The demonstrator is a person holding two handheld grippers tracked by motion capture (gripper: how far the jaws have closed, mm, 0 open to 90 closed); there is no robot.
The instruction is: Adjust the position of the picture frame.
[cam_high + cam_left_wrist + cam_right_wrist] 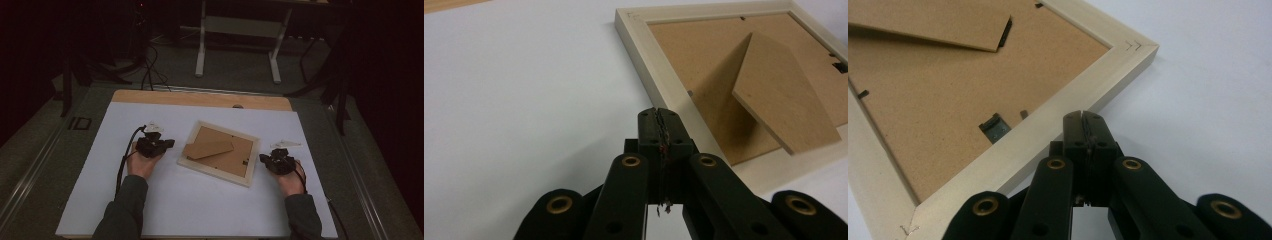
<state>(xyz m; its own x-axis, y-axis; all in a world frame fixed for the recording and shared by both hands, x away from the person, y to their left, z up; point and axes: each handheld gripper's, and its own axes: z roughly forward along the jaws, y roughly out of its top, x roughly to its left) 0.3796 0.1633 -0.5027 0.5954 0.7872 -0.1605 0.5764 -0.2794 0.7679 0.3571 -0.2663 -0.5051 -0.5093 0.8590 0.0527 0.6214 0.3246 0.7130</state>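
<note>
The frame lay face down mid-worktop, stand raised. I held both tongs, left and right, clamped empty beside it; nudging its edge could have slid it askew.

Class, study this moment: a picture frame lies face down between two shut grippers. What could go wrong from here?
1. The stand flap sticks up from the backing board; a gripper sweeping across might catch or bend it.
2. The picture frame lies loose on smooth white paper; a push from the left gripper alone could slide it away.
3. The right gripper sits at the frame's edge with jaws shut; it likely must open before it can grip.
</note>
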